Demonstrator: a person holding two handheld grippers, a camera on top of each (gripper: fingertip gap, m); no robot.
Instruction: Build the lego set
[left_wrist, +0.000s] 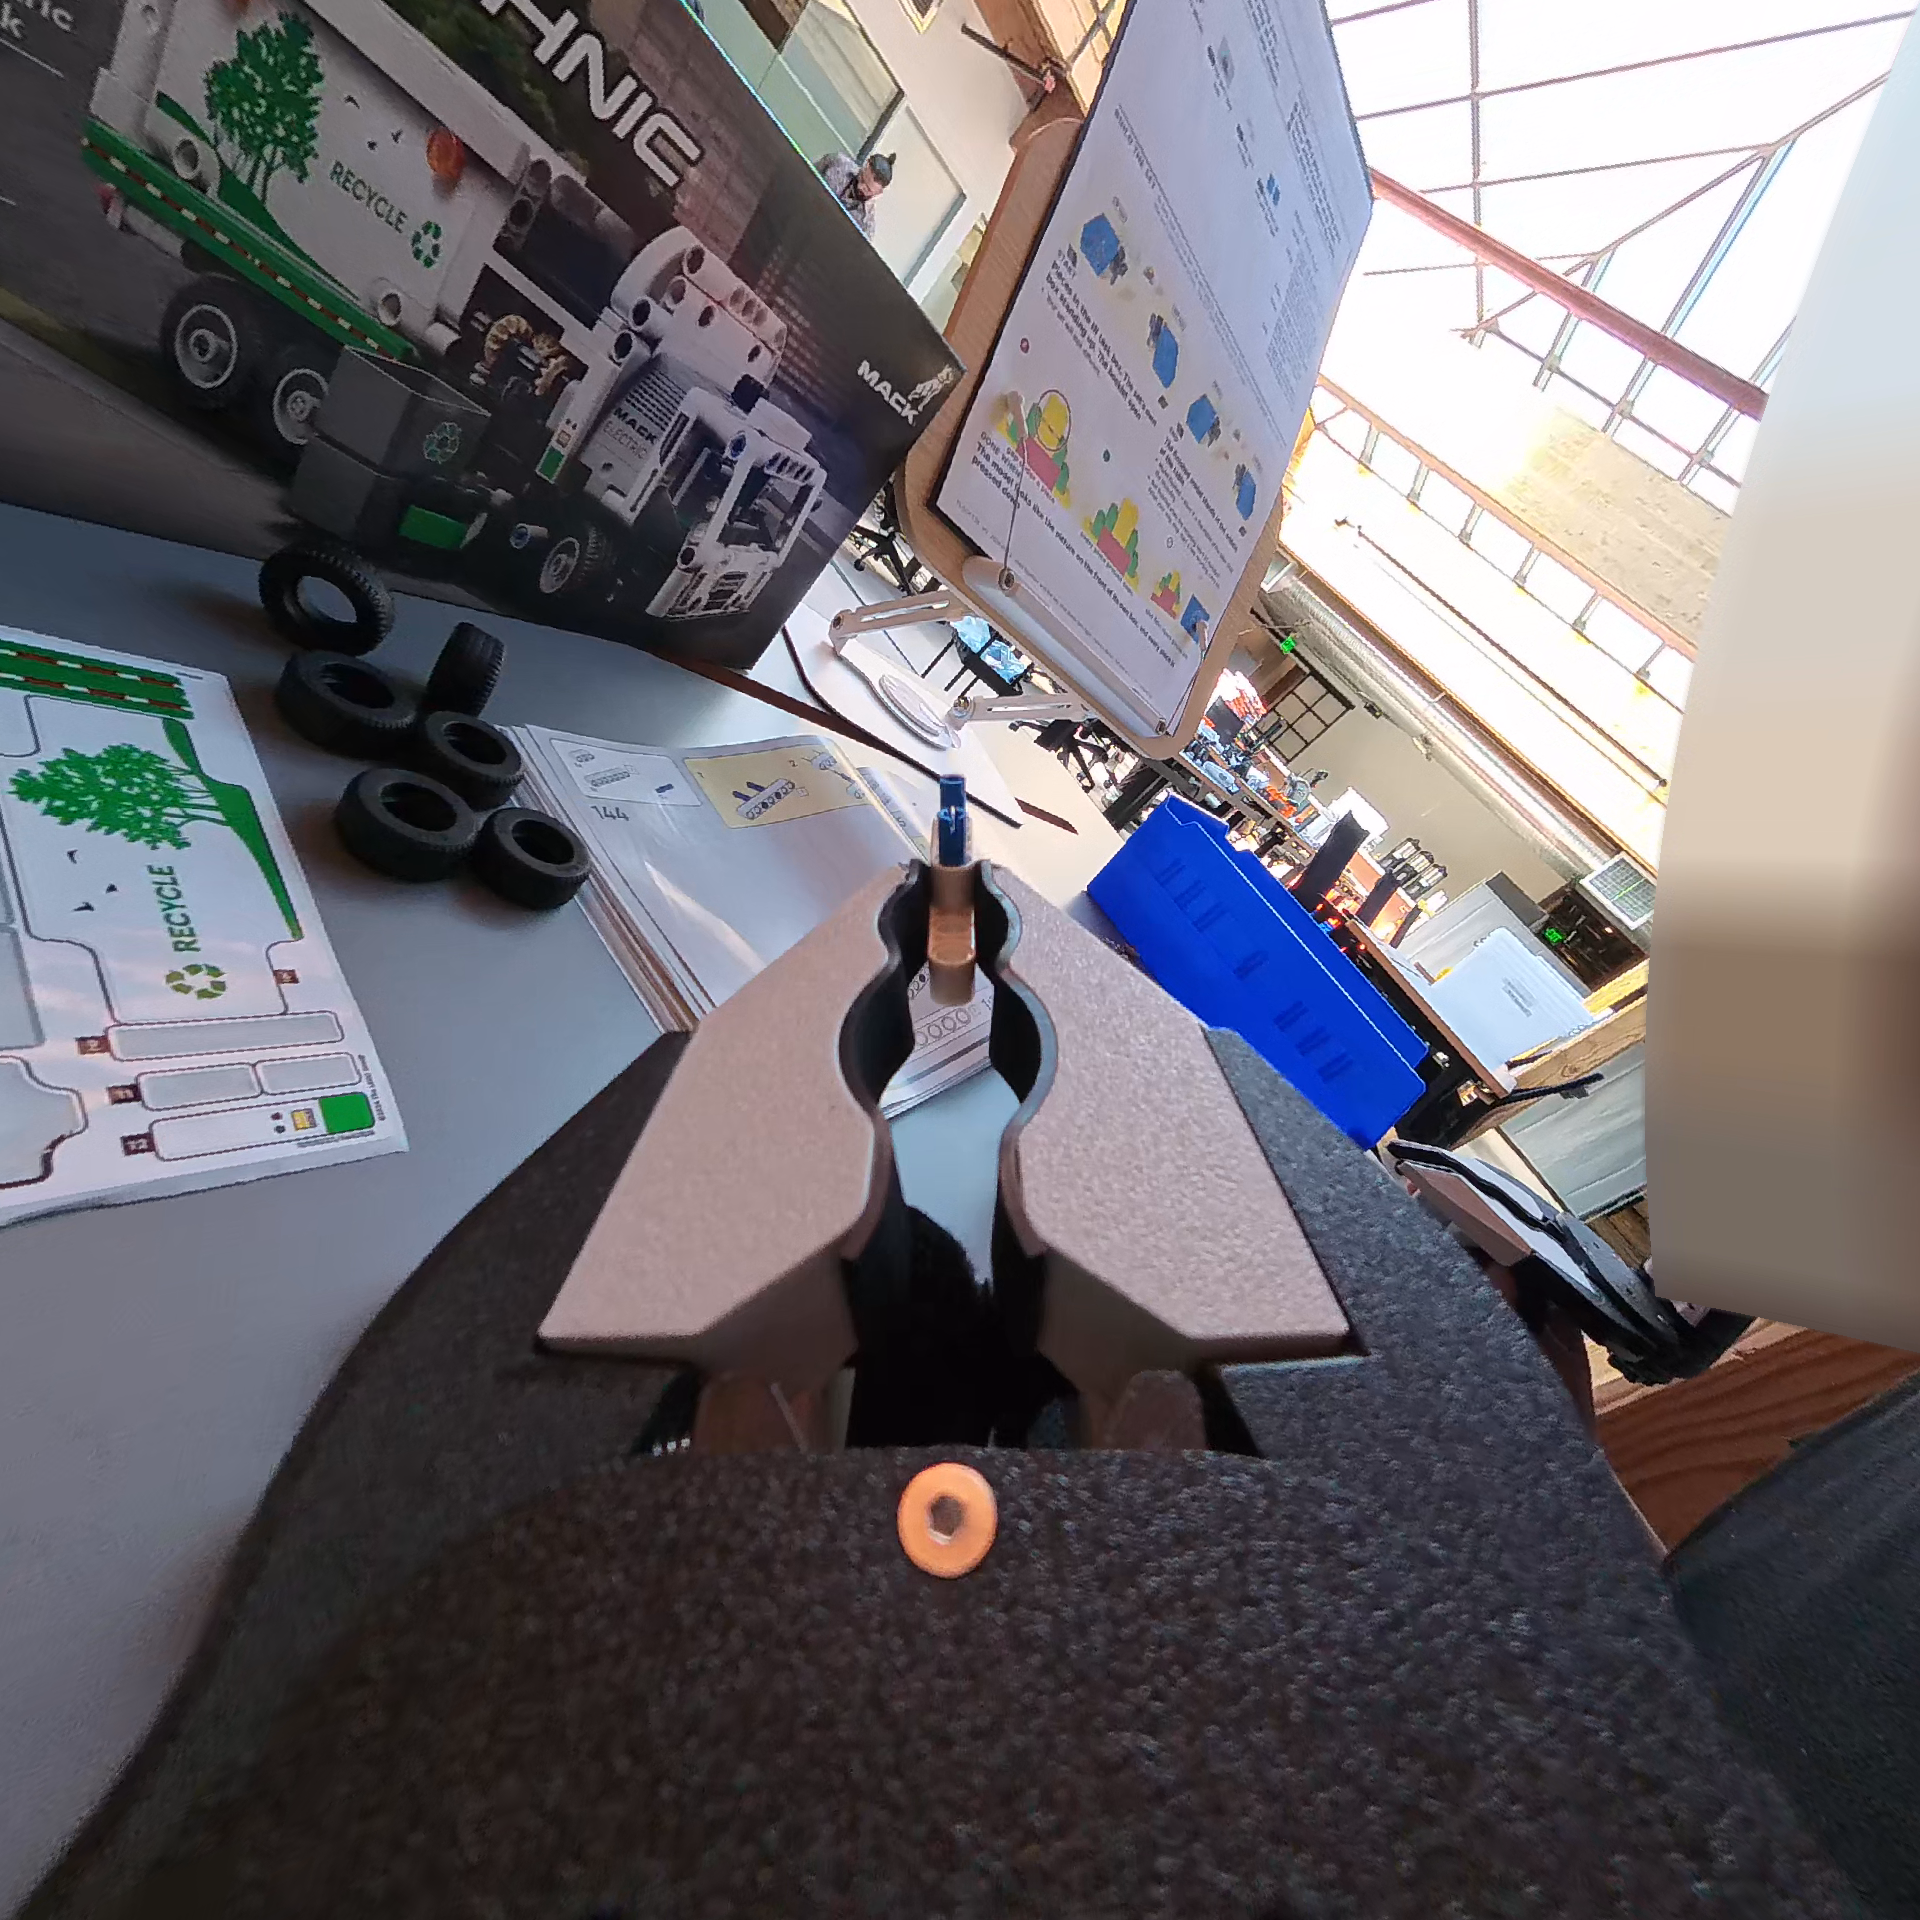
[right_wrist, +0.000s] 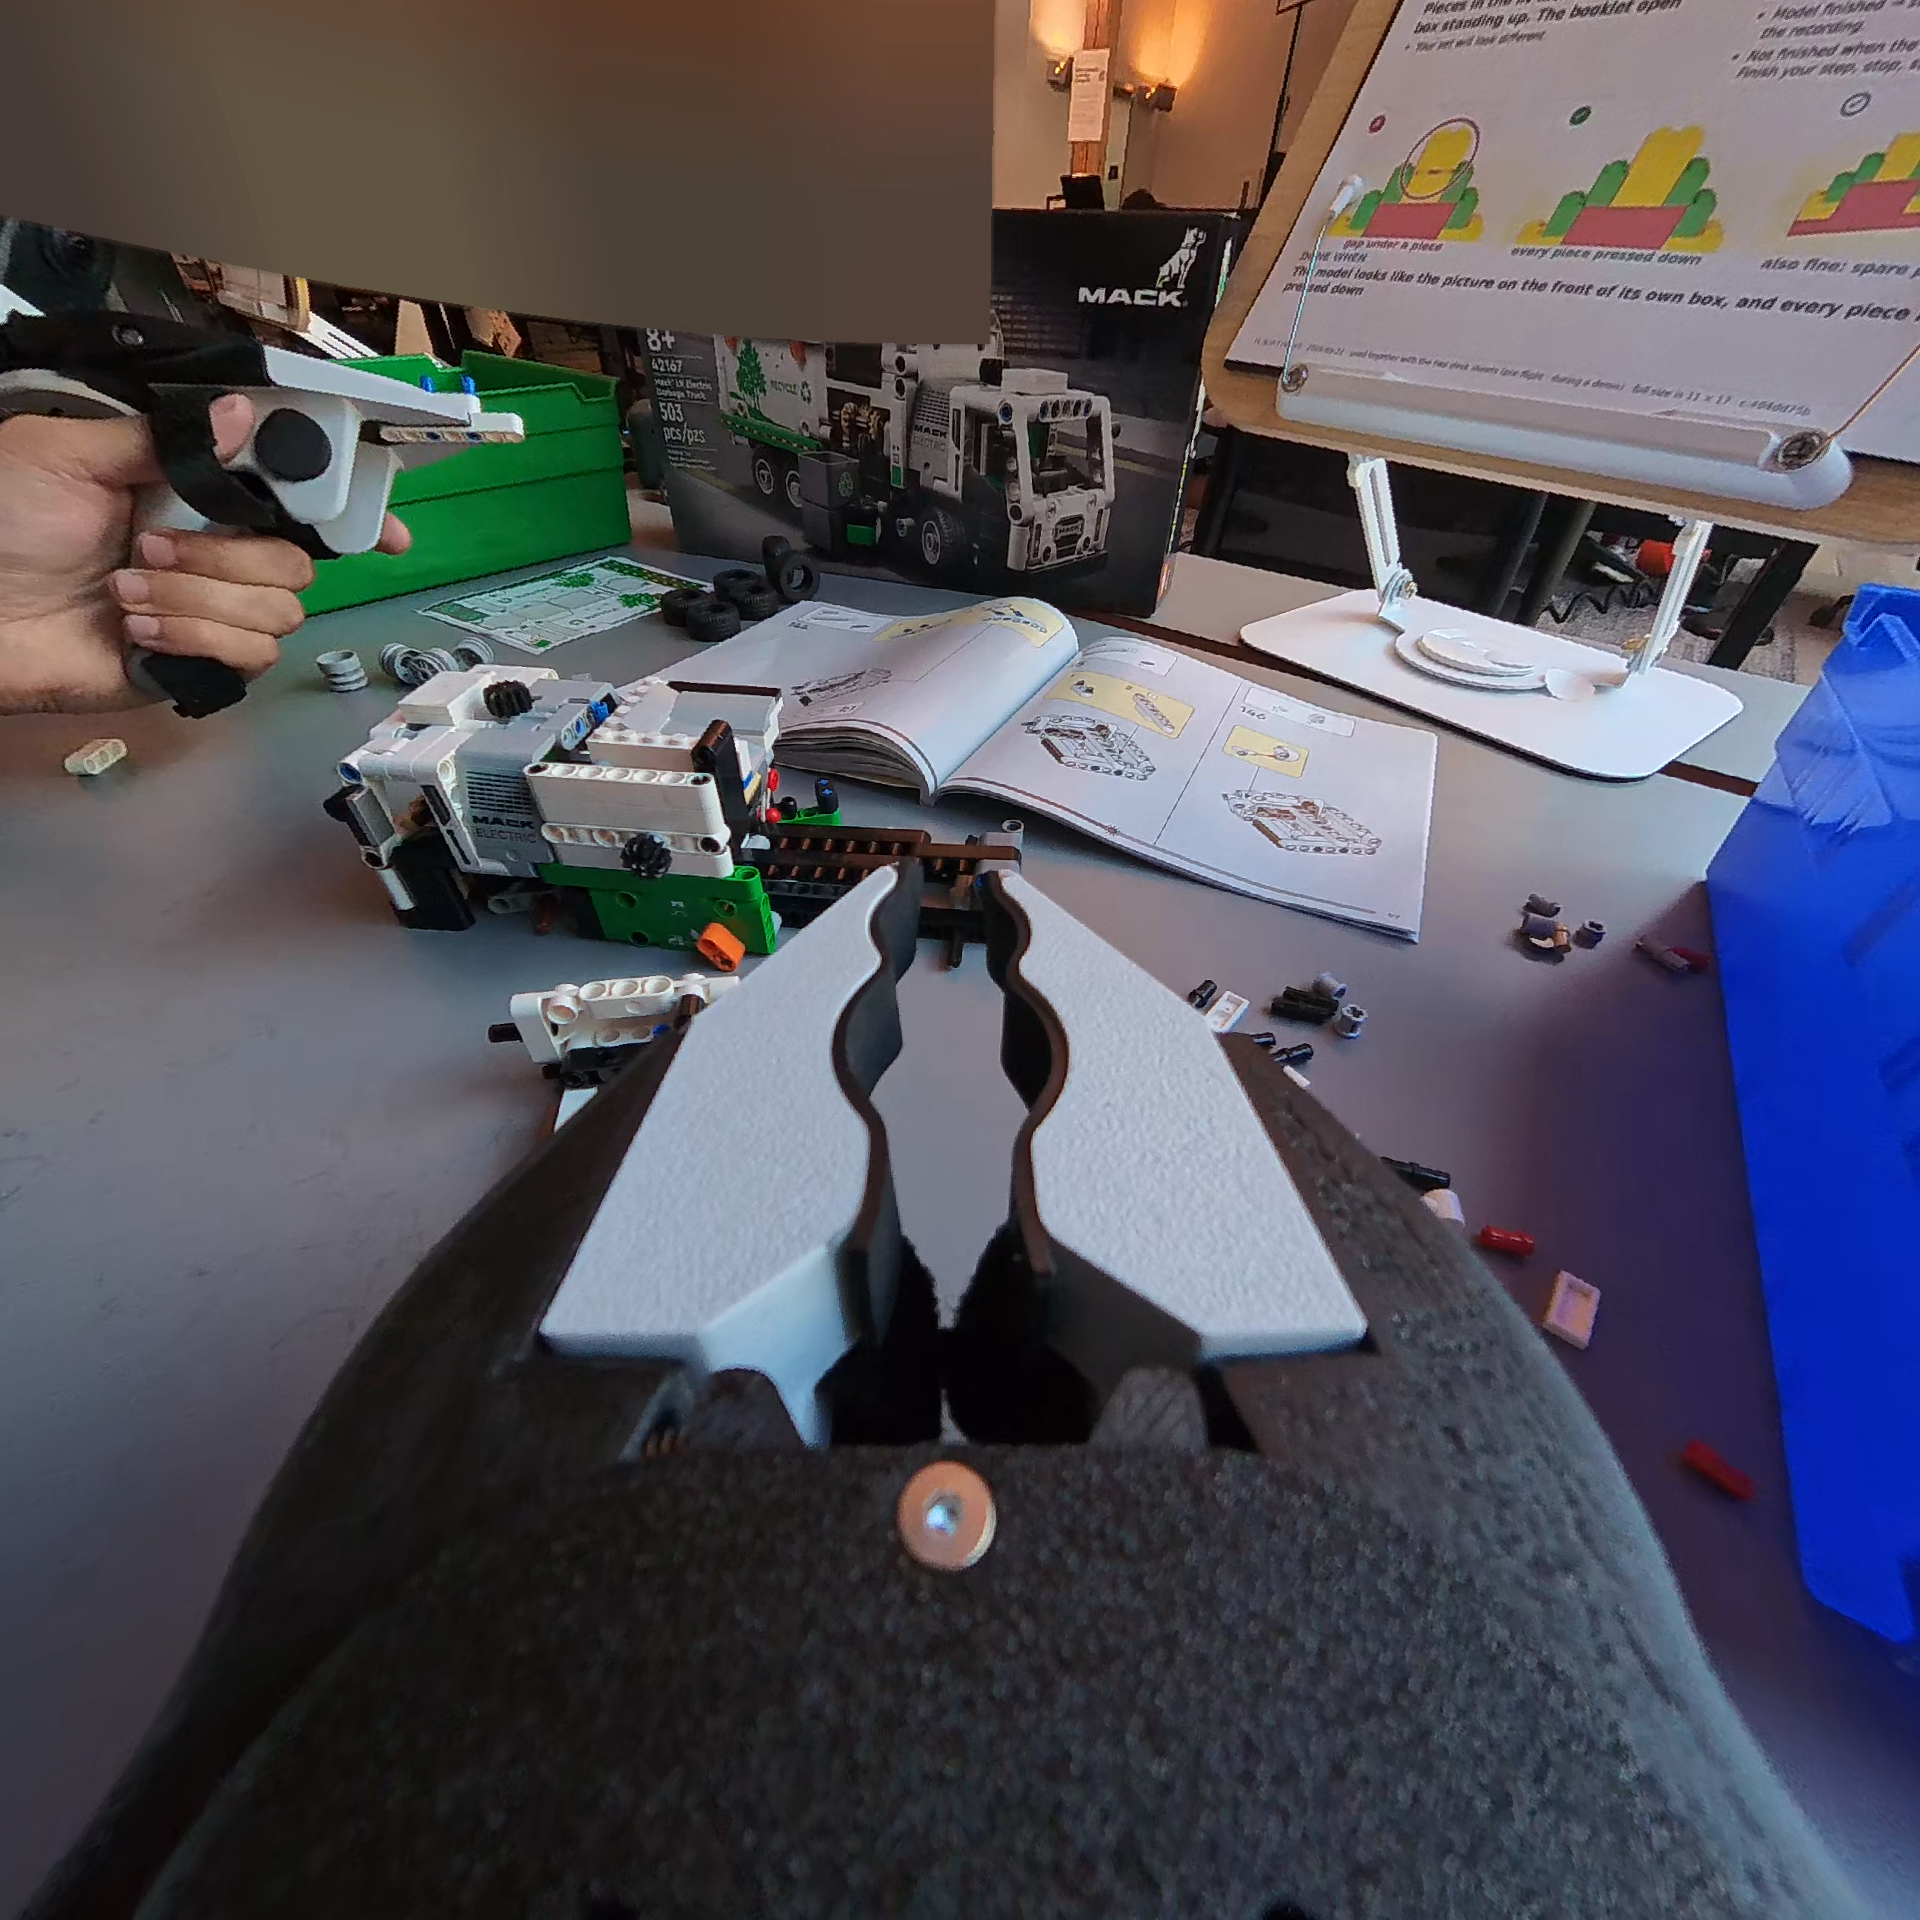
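1. Six black tyres (left_wrist: 436, 769) lie in a loose cluster on the grey bench (left_wrist: 488, 1039) in the left wrist view, between the sticker sheet (left_wrist: 166, 914) and the open instruction booklet (left_wrist: 727, 842), in front of the upright set box (left_wrist: 436, 312). The left gripper (left_wrist: 951, 894) is pressed onto a white beam (left_wrist: 948, 940) seen end-on, with a blue pin (left_wrist: 950, 821) at its far tip. A blue bin (left_wrist: 1257, 966) stands at the bench's right edge, beyond it a sheet on a stand (left_wrist: 1153, 343).

2. In the right wrist view the right gripper (right_wrist: 951, 894) is spread and empty, low over the bench (right_wrist: 208, 1039), its tips just in front of the part-built truck (right_wrist: 582, 810), which lies mid-bench beside the booklet (right_wrist: 1091, 738). A small white sub-assembly (right_wrist: 603, 1013) lies near the left finger (right_wrist: 748, 1091). Loose small pieces (right_wrist: 1309, 1003) are scattered toward the blue bin (right_wrist: 1829, 1143) on the right edge. Far left, a hand (right_wrist: 114, 561) holds the left gripper (right_wrist: 488, 421) above the bench, pinching the white beam (right_wrist: 457, 428), in front of a green bin (right_wrist: 499, 468).
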